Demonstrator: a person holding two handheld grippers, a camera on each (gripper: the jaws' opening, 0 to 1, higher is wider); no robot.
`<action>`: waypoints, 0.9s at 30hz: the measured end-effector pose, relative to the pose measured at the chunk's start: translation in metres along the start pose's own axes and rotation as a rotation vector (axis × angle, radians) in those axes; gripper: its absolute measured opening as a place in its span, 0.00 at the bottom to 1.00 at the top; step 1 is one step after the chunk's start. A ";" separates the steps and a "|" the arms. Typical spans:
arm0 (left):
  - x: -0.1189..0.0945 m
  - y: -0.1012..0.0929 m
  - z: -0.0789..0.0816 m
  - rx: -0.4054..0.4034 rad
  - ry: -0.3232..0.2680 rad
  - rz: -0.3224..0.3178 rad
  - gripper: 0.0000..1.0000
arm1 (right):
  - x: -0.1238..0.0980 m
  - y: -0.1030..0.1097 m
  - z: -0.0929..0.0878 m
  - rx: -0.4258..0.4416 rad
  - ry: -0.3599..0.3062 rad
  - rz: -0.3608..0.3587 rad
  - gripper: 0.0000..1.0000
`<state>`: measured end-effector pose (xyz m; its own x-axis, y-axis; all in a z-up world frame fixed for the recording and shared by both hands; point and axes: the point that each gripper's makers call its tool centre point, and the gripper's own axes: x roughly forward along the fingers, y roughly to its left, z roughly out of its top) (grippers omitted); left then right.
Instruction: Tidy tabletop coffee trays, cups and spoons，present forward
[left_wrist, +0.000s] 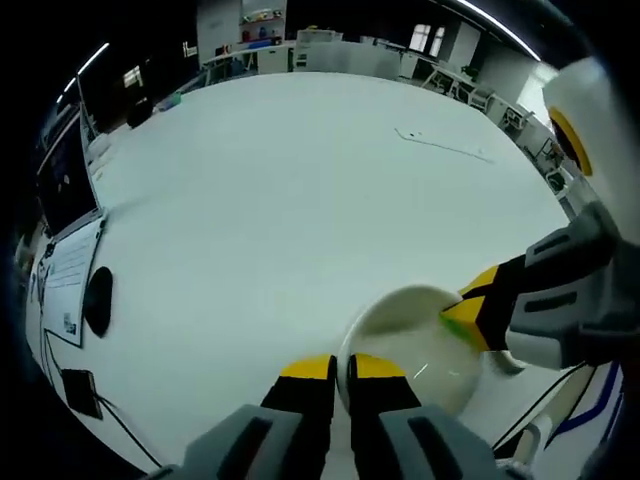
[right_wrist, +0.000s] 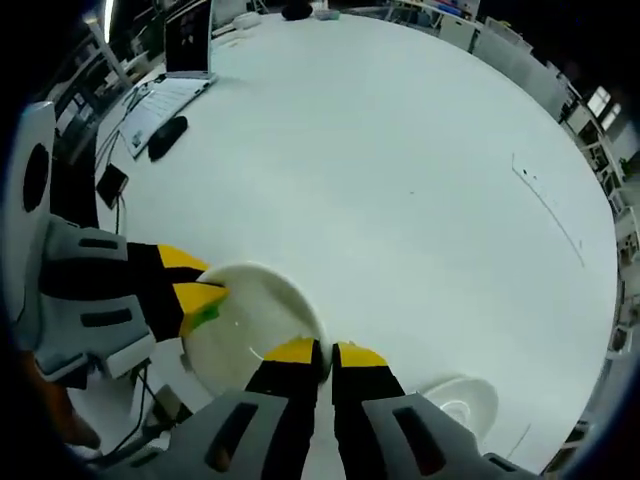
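A white cup hangs just above the white table, held from two sides. My left gripper is shut on its near rim, the jaws pinching the wall between them. My right gripper comes in from the right and is shut on the opposite rim. In the right gripper view the same cup sits between my right gripper, shut on its rim, and my left gripper at the left. A white saucer lies on the table to the lower right.
At the table's left edge are a laptop, a paper sheet, a black mouse and a dark adapter with a cable. A thin line lies far across. Desks and shelves stand beyond.
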<state>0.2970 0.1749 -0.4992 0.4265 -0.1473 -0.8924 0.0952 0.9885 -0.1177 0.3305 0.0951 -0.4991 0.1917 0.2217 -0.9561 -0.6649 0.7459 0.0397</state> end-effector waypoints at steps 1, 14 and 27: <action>0.000 -0.005 0.001 0.009 0.000 -0.003 0.06 | -0.002 -0.003 -0.005 0.005 0.002 -0.003 0.05; 0.005 -0.066 0.015 0.090 0.017 -0.054 0.06 | -0.027 -0.046 -0.047 0.067 0.012 -0.036 0.05; 0.014 -0.135 0.020 0.176 0.038 -0.096 0.06 | -0.048 -0.093 -0.103 0.149 0.024 -0.061 0.05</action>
<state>0.3083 0.0388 -0.4874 0.3738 -0.2357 -0.8970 0.2907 0.9482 -0.1280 0.3084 -0.0496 -0.4865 0.2098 0.1598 -0.9646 -0.5381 0.8426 0.0225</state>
